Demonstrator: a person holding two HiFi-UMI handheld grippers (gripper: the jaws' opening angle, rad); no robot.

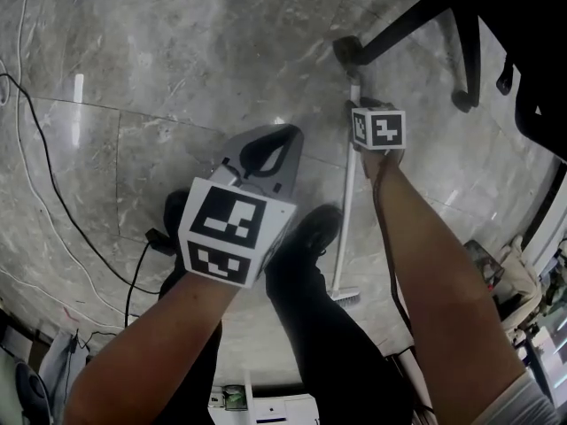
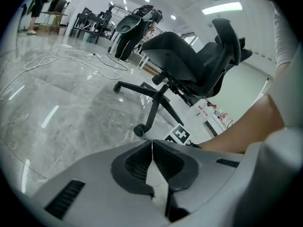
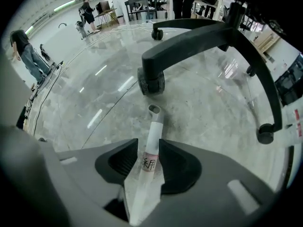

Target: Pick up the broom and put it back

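Head view: chair point(image 1: 416, 25) cut off by top edge. Stretch of broom point(image 1: 347, 211) handle hidden behind right gripper point(image 1: 376, 133).

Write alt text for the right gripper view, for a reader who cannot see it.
A white broom handle with a small label lies on the grey marble floor between the open fingers of the right gripper, which do not appear to press on it. Just beyond its tip stand a caster and the black legs of an office chair base.

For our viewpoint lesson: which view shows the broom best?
Head view: the whole broom lies on the floor, handle to bristles. Right gripper view shows only its handle end between the fingers; left gripper view shows none.
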